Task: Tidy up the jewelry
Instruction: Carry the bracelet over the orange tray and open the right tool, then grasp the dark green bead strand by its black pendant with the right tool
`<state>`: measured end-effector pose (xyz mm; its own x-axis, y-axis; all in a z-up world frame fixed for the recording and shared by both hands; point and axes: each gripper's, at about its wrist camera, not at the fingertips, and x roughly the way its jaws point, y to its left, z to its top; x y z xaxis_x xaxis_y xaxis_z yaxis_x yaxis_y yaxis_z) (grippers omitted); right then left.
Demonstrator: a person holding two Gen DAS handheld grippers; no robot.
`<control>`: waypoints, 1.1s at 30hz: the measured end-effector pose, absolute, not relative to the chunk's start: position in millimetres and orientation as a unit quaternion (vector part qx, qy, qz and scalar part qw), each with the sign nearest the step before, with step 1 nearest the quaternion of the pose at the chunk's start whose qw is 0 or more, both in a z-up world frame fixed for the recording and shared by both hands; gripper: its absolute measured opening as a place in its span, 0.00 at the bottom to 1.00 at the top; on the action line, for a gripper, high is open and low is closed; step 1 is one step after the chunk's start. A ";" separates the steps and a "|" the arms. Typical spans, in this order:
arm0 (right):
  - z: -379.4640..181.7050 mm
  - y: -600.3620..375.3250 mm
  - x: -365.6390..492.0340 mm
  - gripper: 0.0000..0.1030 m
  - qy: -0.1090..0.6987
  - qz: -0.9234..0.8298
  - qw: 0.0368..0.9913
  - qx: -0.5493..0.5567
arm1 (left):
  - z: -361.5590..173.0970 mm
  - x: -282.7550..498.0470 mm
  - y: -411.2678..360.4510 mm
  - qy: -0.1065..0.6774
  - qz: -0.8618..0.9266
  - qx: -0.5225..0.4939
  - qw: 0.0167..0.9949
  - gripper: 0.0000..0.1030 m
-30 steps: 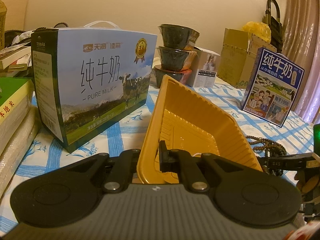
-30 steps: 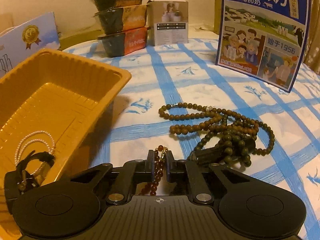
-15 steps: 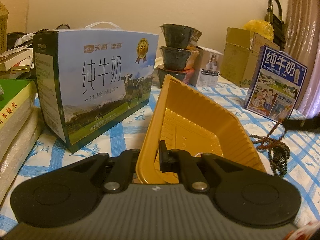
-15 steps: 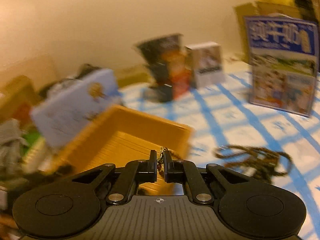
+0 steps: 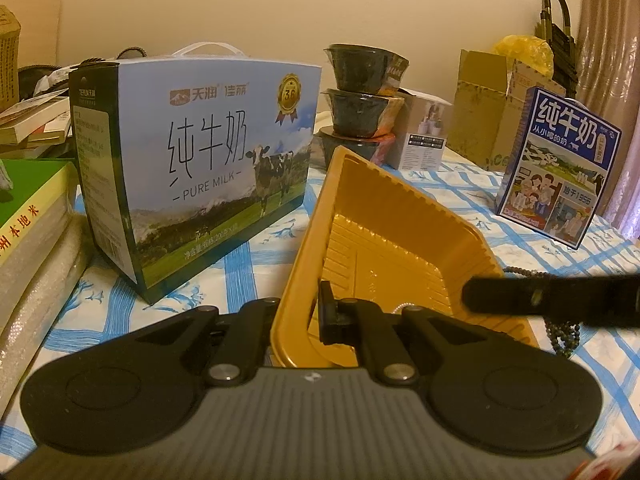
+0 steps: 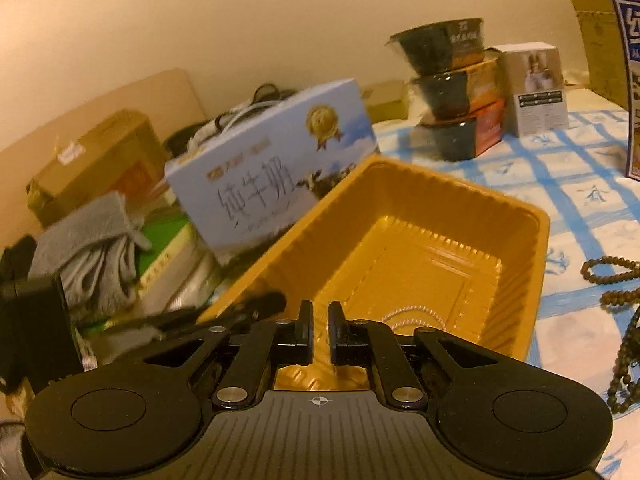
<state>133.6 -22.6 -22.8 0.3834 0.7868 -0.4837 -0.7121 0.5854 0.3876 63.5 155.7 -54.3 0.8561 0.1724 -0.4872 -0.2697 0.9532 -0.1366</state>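
A yellow plastic tray (image 5: 404,236) stands tilted on the blue-checked cloth; my left gripper (image 5: 304,312) is shut on its near left rim. A white pearl strand (image 6: 412,314) lies on the tray floor. My right gripper (image 6: 320,322) hovers over the tray's near end (image 6: 532,280), jaws a small gap apart with nothing visible between them; it shows as a dark bar in the left wrist view (image 5: 552,296). Brown-green bead necklaces (image 6: 624,312) lie on the cloth right of the tray.
A large pure-milk carton (image 5: 200,176) stands left of the tray. Stacked dark bowls (image 5: 360,108), a small white box (image 5: 424,136) and a blue milk carton (image 5: 560,164) stand behind. Books (image 5: 32,232) and grey cloth (image 6: 92,248) crowd the left.
My right gripper swung left from the necklaces to above the tray. The amber bead bracelet it held is no longer between its jaws, which have parted slightly. The left gripper kept hold of the tray.
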 end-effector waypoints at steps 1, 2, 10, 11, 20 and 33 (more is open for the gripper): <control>-23.1 -24.3 131.2 0.31 0.321 0.452 0.830 0.057 | -54.2 63.6 155.7 0.243 0.116 -0.101 0.958 0.06; -23.7 -26.8 128.6 0.39 0.317 0.453 0.831 0.058 | -54.1 63.8 155.5 0.243 0.116 -0.100 0.958 0.06; -28.3 -87.8 119.5 0.47 0.302 0.370 0.876 0.067 | -52.6 63.6 153.9 0.243 0.124 -0.107 0.956 0.06; -32.2 -98.8 119.7 0.47 0.305 0.350 0.884 0.062 | -52.6 63.4 153.7 0.243 0.125 -0.107 0.956 0.06; -78.1 -197.4 130.3 0.47 0.364 0.186 0.911 0.058 | -54.5 62.2 151.7 0.247 0.138 -0.108 0.953 0.07; -90.7 -214.2 137.9 0.47 0.365 0.159 0.917 0.033 | -53.1 63.5 145.8 0.251 0.154 -0.100 0.950 0.08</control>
<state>137.9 -214.2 -90.7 0.6831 0.3156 -0.6587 -0.2677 0.9473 0.1762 63.5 145.8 -53.1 0.8259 0.2429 -0.5088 -0.3434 0.9324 -0.1124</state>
